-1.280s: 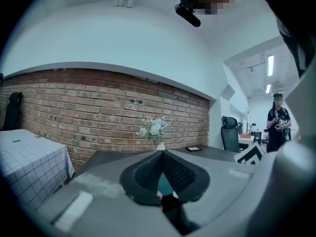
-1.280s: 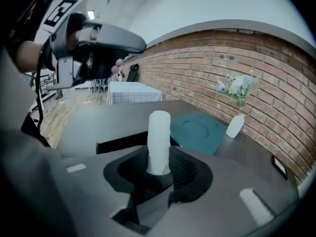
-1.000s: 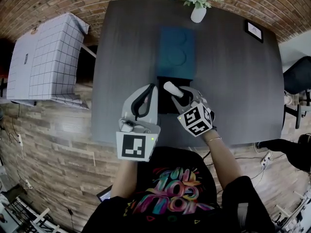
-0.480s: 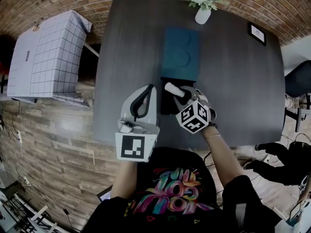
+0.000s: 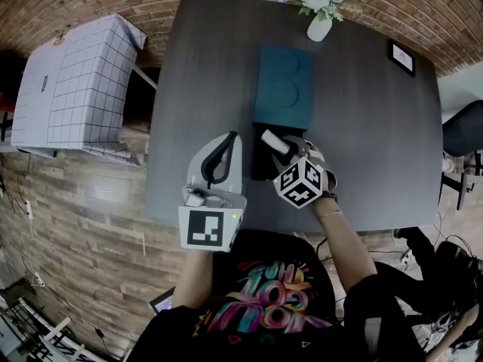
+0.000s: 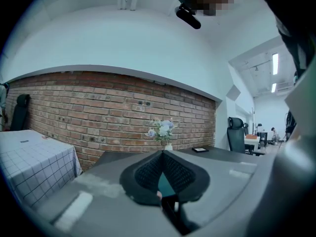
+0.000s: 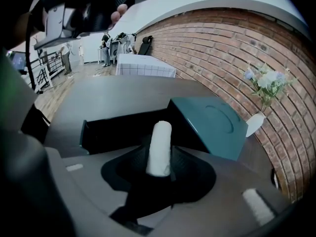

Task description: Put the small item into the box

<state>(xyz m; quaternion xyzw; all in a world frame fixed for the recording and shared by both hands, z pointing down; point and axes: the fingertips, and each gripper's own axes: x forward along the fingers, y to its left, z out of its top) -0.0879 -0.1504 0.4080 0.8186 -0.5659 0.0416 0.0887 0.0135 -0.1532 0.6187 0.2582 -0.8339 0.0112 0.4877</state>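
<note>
A small white roll point(image 5: 273, 141) point(image 7: 160, 147) sticks out from between the jaws of my right gripper point(image 5: 281, 148) point(image 7: 160, 157). The jaws are opening, but the pads still touch the roll. It hangs over the open black box point(image 5: 260, 164) point(image 7: 111, 130) on the dark table. The box's teal lid point(image 5: 284, 89) point(image 7: 212, 125) lies flipped back behind it. My left gripper point(image 5: 232, 137) point(image 6: 162, 153) rests just left of the box. Its jaws are shut, with nothing between them.
A white vase of flowers point(image 5: 318, 25) point(image 7: 256, 122) stands at the table's far edge. A small framed card point(image 5: 401, 56) is at the far right. A table with a checked cloth point(image 5: 72, 89) stands to the left. An office chair point(image 5: 462, 123) is on the right.
The right gripper has shifted slightly over the box with the roll still between its jaws. The left gripper has stayed where it was.
</note>
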